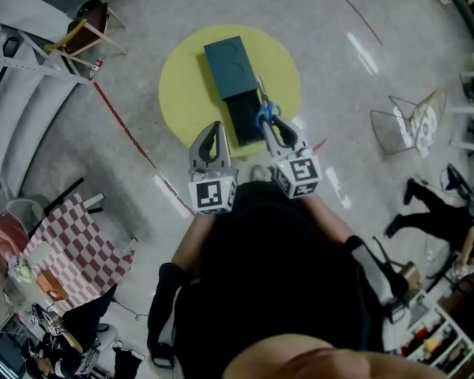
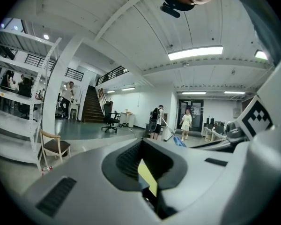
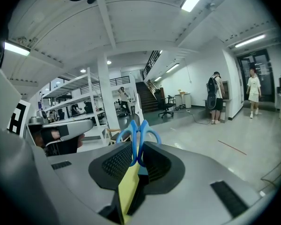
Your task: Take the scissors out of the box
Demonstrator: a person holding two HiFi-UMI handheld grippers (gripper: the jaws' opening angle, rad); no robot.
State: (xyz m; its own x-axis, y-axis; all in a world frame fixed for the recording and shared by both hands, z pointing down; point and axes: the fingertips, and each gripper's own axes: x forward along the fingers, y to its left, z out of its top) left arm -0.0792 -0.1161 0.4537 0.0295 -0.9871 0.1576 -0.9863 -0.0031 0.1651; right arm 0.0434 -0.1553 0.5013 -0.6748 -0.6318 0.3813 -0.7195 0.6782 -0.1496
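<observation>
The scissors [image 1: 265, 110] have blue handles [image 3: 138, 134] and metal blades that point away over the round yellow table [image 1: 186, 85]. My right gripper [image 1: 275, 129] is shut on them at the handles, which stick out above its jaws [image 3: 136, 159] in the right gripper view. The dark box [image 1: 235, 85] lies on the table, its lid slid toward the far side and its near part showing a dark inside. The scissors hang over the box's right edge. My left gripper [image 1: 212, 133] is shut with nothing in it, left of the box's near end, and is also seen as [image 2: 146, 175].
A wooden chair [image 1: 85, 28] stands at the far left beside white shelving [image 2: 18, 102]. A checkered table [image 1: 73, 251] is at the lower left. A wire chair [image 1: 407, 121] is on the right. People [image 3: 217, 97] stand far off in the hall.
</observation>
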